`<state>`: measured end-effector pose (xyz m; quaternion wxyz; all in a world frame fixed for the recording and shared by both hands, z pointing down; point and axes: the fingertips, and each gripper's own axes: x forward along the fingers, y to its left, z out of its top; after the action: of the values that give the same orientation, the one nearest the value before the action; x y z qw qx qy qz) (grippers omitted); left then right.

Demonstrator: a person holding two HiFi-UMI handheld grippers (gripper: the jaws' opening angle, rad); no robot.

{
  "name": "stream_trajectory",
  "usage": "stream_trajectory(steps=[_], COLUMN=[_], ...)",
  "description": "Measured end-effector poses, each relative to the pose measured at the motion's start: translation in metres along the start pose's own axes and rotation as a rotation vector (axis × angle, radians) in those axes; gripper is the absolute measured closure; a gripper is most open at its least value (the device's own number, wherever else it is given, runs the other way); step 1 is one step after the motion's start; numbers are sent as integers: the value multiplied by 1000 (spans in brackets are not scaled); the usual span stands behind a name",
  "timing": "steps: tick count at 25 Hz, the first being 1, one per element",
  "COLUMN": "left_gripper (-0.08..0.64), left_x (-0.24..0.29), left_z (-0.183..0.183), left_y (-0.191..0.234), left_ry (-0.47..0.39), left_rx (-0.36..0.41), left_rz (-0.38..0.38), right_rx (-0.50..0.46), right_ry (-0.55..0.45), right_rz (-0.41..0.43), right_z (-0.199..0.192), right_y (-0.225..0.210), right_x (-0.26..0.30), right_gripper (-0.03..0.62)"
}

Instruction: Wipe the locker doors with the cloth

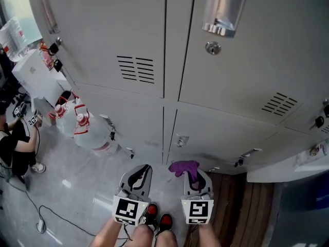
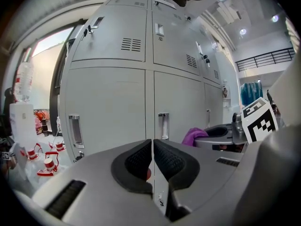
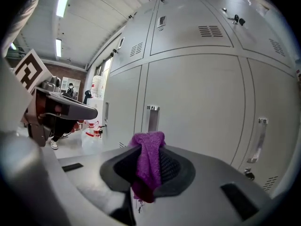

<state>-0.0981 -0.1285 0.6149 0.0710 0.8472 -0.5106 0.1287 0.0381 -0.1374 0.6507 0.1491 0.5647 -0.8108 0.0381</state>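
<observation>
One hand-held gripper (image 3: 149,166) pinching cloth (image 3: 148,147).

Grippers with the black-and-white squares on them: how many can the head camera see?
2. The left gripper is at the bottom left, shut and empty. The right gripper is next to it on the right, shut on the purple cloth. No more seem hidden.

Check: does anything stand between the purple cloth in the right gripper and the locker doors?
Nothing visible does. The right gripper is shut on the purple cloth, and only open air lies between it and the grey locker doors ahead.
</observation>
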Motion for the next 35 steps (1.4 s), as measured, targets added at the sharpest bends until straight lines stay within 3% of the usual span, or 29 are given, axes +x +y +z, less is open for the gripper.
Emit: stream_trajectory(steps=[19,29,35], left_gripper=[526,526,526], left_x=[35,40,45], left_z=[-75,-76,-82], left_y=[40,36,26], left_ry=[-18,-13,-19], left_rx=[-43,-21,-33], left_rz=[33,14,1], right_rx=[-62,-112,-86], right_ry=[17,26,46], right_rz=[35,18,-34], right_z=[-61,-65,-77], right_y=[29,22,0], right_x=[100,110,99], right_gripper=[522,522,522])
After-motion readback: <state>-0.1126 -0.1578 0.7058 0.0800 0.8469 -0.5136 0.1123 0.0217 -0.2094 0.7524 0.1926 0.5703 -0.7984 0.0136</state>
